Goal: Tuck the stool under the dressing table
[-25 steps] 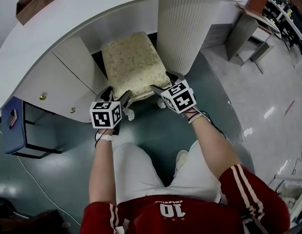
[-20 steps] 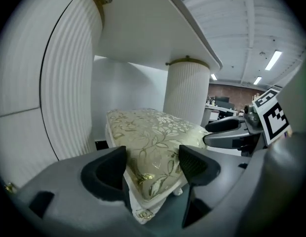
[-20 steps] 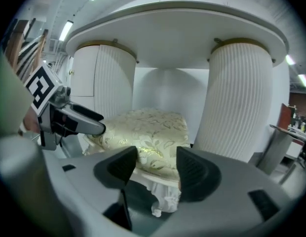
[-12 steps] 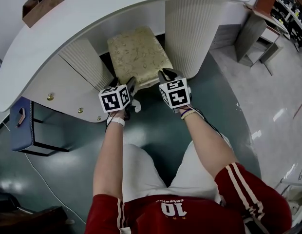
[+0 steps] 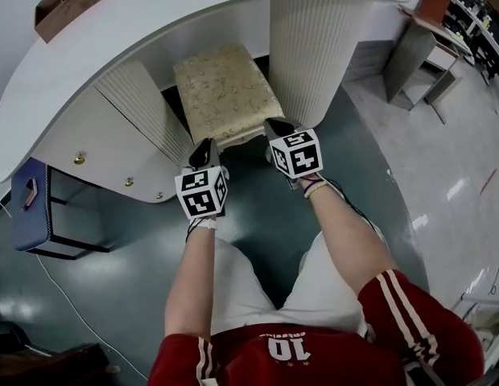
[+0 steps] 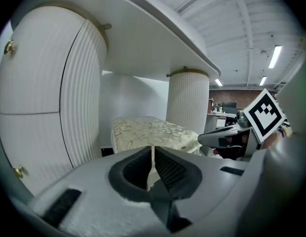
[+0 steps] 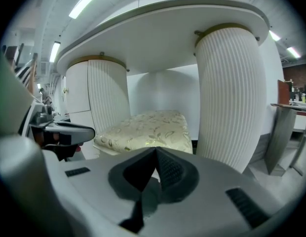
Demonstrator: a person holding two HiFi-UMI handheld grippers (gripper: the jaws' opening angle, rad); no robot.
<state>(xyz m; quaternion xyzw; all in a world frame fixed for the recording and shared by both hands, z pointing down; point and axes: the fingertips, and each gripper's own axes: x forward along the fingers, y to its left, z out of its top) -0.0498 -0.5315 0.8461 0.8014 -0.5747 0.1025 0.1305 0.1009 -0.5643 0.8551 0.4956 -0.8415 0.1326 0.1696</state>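
Note:
The stool [image 5: 225, 93], with a cream floral cushion, stands in the gap between the two ribbed pedestals of the white dressing table [image 5: 153, 30]. My left gripper [image 5: 206, 146] is shut with nothing in it and hangs a little short of the stool's front left corner. My right gripper [image 5: 275, 125] is also shut on nothing, close to the front right corner. In the left gripper view the stool [image 6: 153, 132] lies beyond the closed left gripper [image 6: 153, 157]. The right gripper view shows the stool [image 7: 148, 130] ahead of the closed right gripper [image 7: 156, 158].
The ribbed left pedestal [image 5: 141, 107] and right pedestal [image 5: 306, 47] flank the stool. A blue case [image 5: 32, 207] stands at the left, and a brown box [image 5: 64, 6] sits on the tabletop. A grey side table [image 5: 418, 51] is at the right. A cable [image 5: 64, 296] runs over the floor.
Both grippers have shut; their jaws stood open at the stool's front corners before. The left gripper has drawn back from the stool toward the person. The right one stays near the corner.

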